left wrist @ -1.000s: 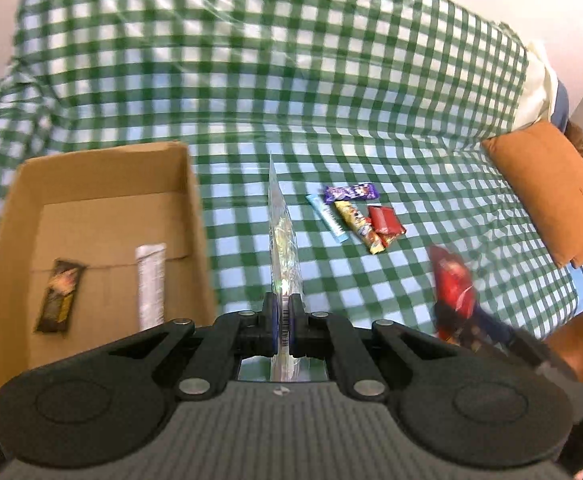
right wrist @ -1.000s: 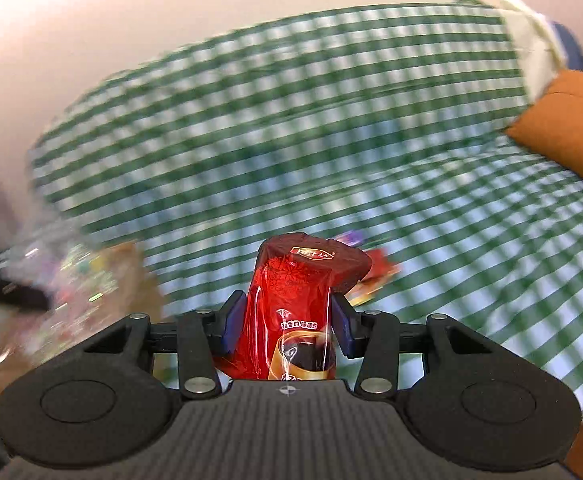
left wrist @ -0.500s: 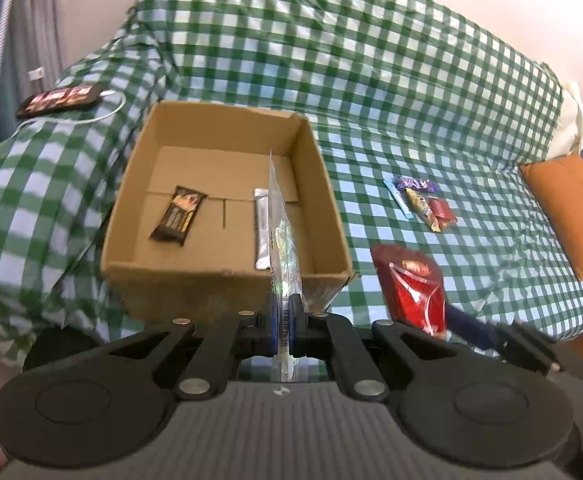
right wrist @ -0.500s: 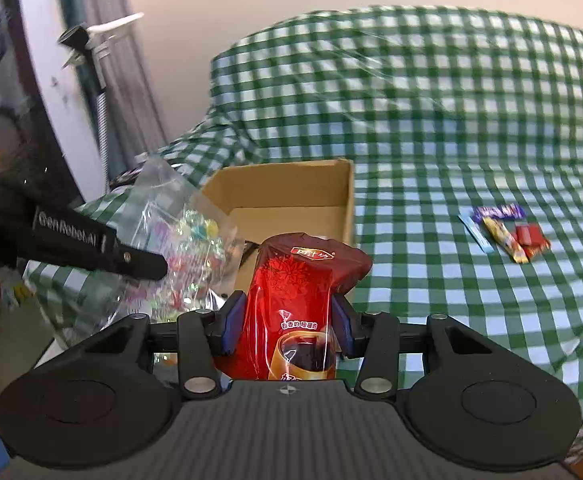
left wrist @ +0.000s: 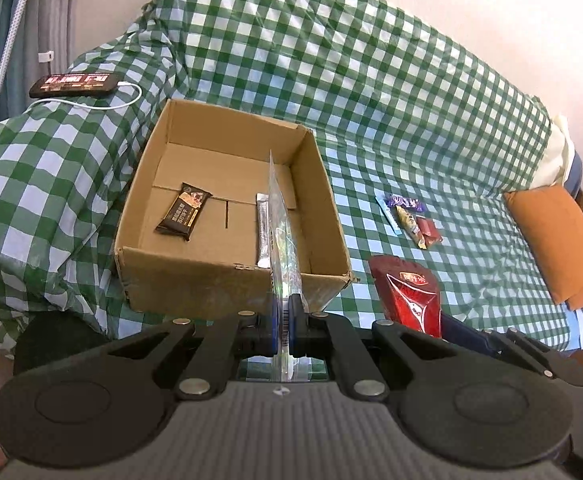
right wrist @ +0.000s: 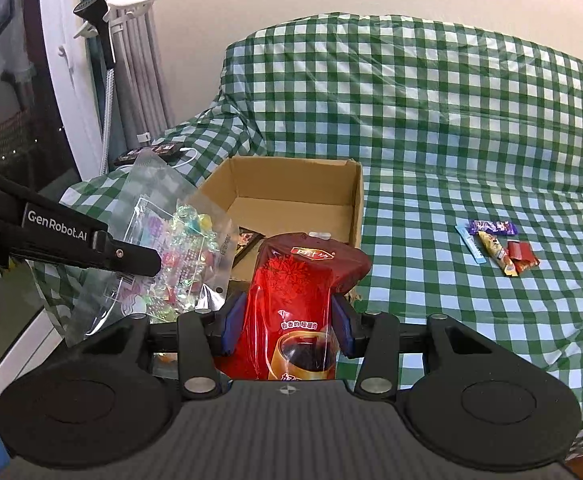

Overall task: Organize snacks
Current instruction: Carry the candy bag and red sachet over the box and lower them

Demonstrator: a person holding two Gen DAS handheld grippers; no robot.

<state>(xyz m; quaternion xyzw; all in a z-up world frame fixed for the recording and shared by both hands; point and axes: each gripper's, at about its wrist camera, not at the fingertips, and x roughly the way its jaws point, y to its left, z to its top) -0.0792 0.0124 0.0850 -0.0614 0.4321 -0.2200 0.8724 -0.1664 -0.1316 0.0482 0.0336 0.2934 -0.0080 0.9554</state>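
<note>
Left claw [left wrist: 284, 316] pinches the clear candy bag [left wrist: 281, 236] edge-on, just short of the cardboard box [left wrist: 227, 280], so I can drop it in. Right claw [right wrist: 287, 330] clamps the red pouch [right wrist: 303, 280], box ahead; loose snacks [right wrist: 495, 248] lie well right.

My left gripper [left wrist: 284, 312] pinches a clear candy bag [right wrist: 171, 248] edge-on at frame centre; my right gripper [right wrist: 287, 328] clamps an upright red pouch [right wrist: 303, 300]. Open cardboard box [left wrist: 227, 280] holds a brown bar [left wrist: 183, 216] and silver stick [left wrist: 262, 232]; small wrappers [left wrist: 411, 218] lie right
</note>
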